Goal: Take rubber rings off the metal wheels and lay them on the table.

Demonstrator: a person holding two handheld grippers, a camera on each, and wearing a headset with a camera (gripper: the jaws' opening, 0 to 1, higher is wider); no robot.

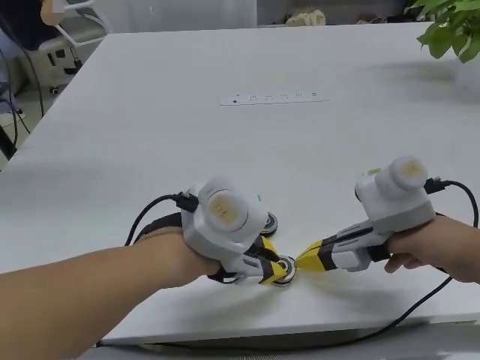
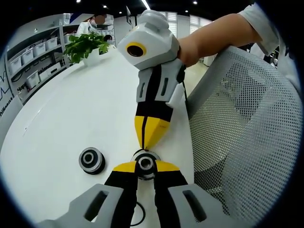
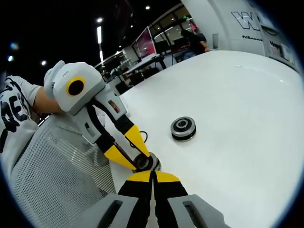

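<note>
The metal wheel (image 2: 145, 164) sits at the near edge of the table (image 1: 300, 150), clamped in my left gripper (image 1: 276, 270). My right gripper (image 3: 153, 176), jaws pressed together, touches its rim. Rubber should be soft and stretchy: I'd hook an outer lip and peel. A second wheel (image 3: 183, 128) lies nearby.

"W" logo (image 3: 241, 20) on wall (image 3: 219, 28)

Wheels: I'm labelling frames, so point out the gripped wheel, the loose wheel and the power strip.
gripped wheel (image 2: 145, 163), left gripper view, its hub.
loose wheel (image 2: 91, 159), left gripper view, its hub.
power strip (image 1: 274, 97), head view, its middle.
</note>
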